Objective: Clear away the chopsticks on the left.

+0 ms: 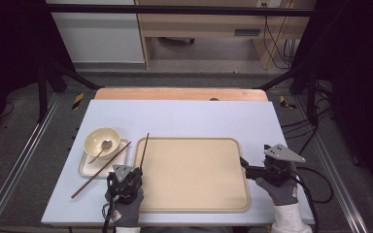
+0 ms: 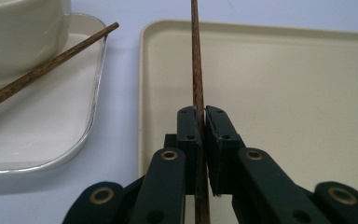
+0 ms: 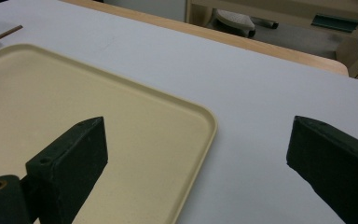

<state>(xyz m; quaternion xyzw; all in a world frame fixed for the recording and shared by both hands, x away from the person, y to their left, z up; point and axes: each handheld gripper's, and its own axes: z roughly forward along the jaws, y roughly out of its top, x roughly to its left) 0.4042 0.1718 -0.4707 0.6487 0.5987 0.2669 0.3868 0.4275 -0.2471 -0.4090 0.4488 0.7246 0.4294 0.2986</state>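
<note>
My left gripper [image 2: 202, 116] is shut on a brown wooden chopstick [image 2: 196, 60], which runs straight ahead over the left rim of the beige tray [image 2: 284, 84]. From above, that left gripper [image 1: 137, 171] sits at the tray's [image 1: 194, 199] near left corner, with the held chopstick [image 1: 144, 148] pointing away from me. A second chopstick [image 1: 99, 171] lies slanted across the small white plate [image 1: 86, 169]. My right gripper [image 3: 196, 154] stands open over the tray's right edge [image 3: 200, 140], nothing between its jaws; the high view has this right gripper [image 1: 243, 162] at the tray's right side.
A cream bowl [image 1: 102, 141] with a metal spoon [image 1: 100, 149] in it stands on the small plate, left of the tray. The white table top [image 1: 184, 114] ends in a wooden strip at the back. Dark frame posts stand at both sides.
</note>
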